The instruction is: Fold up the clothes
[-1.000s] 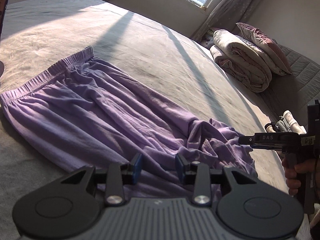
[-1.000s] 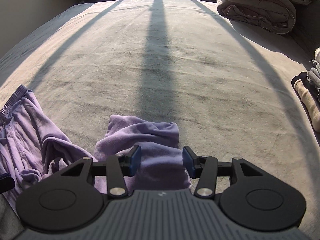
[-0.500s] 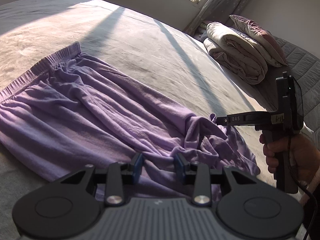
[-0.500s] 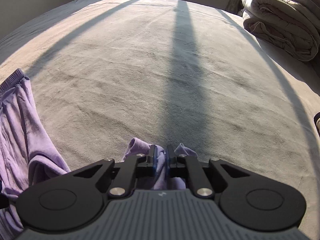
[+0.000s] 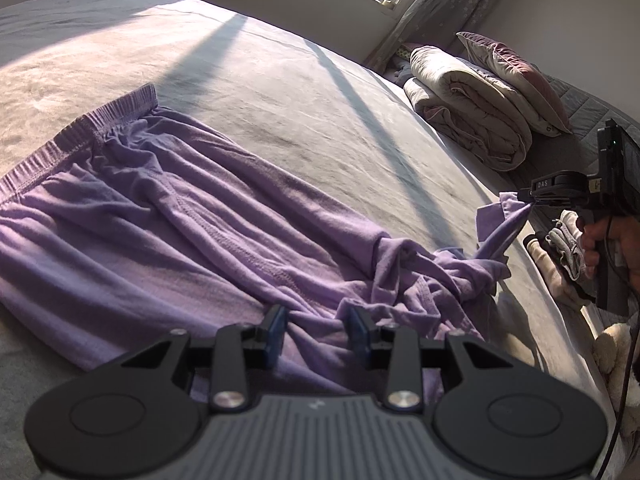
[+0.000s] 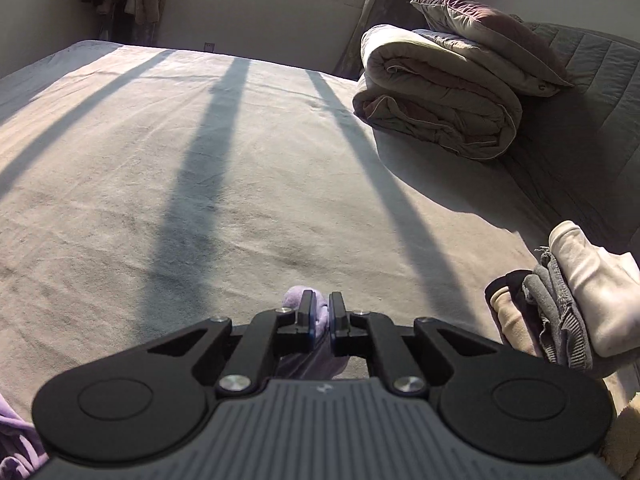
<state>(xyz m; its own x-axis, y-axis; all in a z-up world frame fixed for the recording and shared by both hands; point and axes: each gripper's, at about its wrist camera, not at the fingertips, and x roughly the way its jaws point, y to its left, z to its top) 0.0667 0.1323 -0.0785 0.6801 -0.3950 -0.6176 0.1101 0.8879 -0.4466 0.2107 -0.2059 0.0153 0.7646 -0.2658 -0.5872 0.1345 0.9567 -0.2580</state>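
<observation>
Trousers point(image 5: 168, 216), one pair: right hand-held gripper point(image 6: 319, 316) pinches a hem; left hand-held gripper point(image 5: 316, 330) gapes.

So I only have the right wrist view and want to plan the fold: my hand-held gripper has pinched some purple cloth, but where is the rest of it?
Observer: The purple pants lie spread on the bed, and the right hand-held gripper lifts one leg end off it.
Operator: Is the cloth flat all over?
Observer: No. The waistband end is fairly flat, but the leg ends are bunched.
Operator: And the left hand-held gripper?
Observer: The left hand-held gripper is open, low over the crumpled legs, holding nothing.
</observation>
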